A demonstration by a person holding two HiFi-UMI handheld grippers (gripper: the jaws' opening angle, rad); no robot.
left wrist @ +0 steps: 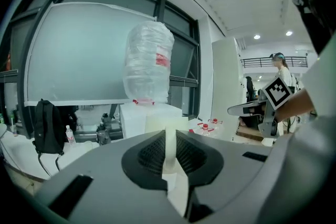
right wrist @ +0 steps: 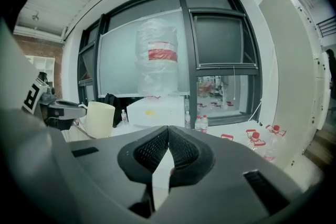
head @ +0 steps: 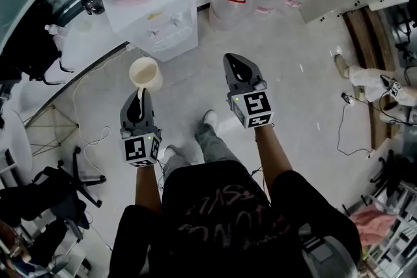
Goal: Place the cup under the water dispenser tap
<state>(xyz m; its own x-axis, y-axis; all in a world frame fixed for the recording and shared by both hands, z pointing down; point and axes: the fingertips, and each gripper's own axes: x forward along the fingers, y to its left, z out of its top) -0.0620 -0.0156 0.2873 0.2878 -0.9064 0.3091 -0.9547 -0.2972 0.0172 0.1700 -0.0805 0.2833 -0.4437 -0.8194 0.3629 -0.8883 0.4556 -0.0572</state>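
Pinching one wall of the cream, thin-walled cup, the left gripper holds it near the white water dispenser at twelve o'clock. The cup is probably light and crushable, so this rim hold suits. The right gripper is closed and empty.

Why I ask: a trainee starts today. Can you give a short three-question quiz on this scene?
1. True or false: the left claw grips the cup by its wall.
2. The right claw is: A open; B shut, empty; C shut on the cup.
3. What stands on top of the dispenser?
Key: 1 true; 2 B; 3 a water bottle.
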